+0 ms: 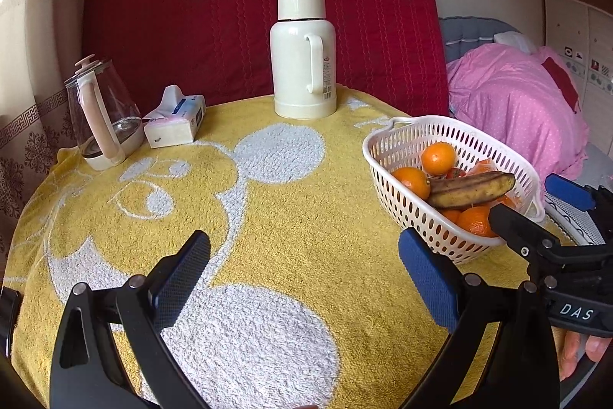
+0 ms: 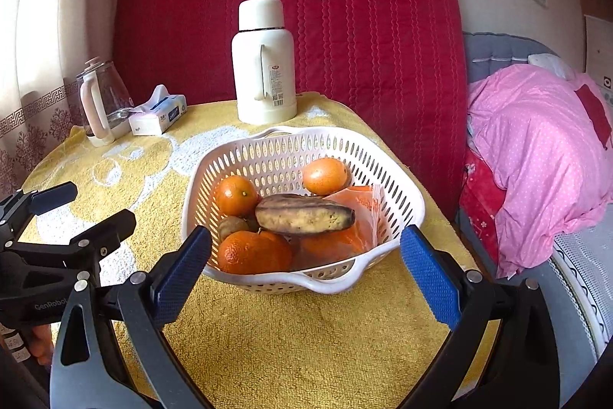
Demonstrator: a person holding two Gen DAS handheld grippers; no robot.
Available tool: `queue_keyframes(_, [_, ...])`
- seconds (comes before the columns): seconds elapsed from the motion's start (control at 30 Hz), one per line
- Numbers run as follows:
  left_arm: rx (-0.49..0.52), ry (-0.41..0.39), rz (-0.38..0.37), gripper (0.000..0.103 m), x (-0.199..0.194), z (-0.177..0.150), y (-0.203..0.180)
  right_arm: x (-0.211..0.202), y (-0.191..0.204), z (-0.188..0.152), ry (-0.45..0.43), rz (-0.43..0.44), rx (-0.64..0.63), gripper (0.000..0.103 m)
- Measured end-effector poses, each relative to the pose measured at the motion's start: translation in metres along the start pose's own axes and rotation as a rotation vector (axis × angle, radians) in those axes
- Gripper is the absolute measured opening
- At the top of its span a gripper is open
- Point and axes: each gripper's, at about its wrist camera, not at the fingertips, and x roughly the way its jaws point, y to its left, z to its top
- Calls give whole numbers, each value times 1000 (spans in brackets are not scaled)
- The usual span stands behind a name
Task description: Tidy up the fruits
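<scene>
Fruit sits heaped in the white basket [image 2: 245,156] straight ahead of my right tongs [image 2: 306,259], whose blue pads stand wide apart with nothing between them, one on each side of the basket's near rim. My left tongs [image 1: 302,271] are also spread and empty, over bare towel [image 1: 291,217], with the basket off to their right.

On top of the heap lies a banana [image 2: 304,213], short, blunt-ended, its yellow skin heavily mottled brown, crosswise. Beneath and around it I see oranges: one [image 2: 235,195] at back left, glossy, with a small green stem scar; one [image 2: 325,175] at back right against the far wall; a larger, rougher-skinned one [image 2: 253,253] at the near rim. A small brownish fruit [image 2: 231,227] is tucked at the left wall; I cannot tell its kind. A clear bag with orange print [image 2: 360,213] lies on the right side, more orange showing under it.

The basket stands on the yellow towel near the table's right edge. At the back stand a cream flask [image 2: 264,64], a tissue pack [image 2: 157,115] and a glass kettle [image 2: 101,98] to the left.
</scene>
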Motion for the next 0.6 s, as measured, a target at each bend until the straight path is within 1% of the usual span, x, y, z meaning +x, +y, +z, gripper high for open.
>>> queue_keyframes(0.6, [10,4,22,98,2,-1,-1,2,2,0,2,-11,-9,100])
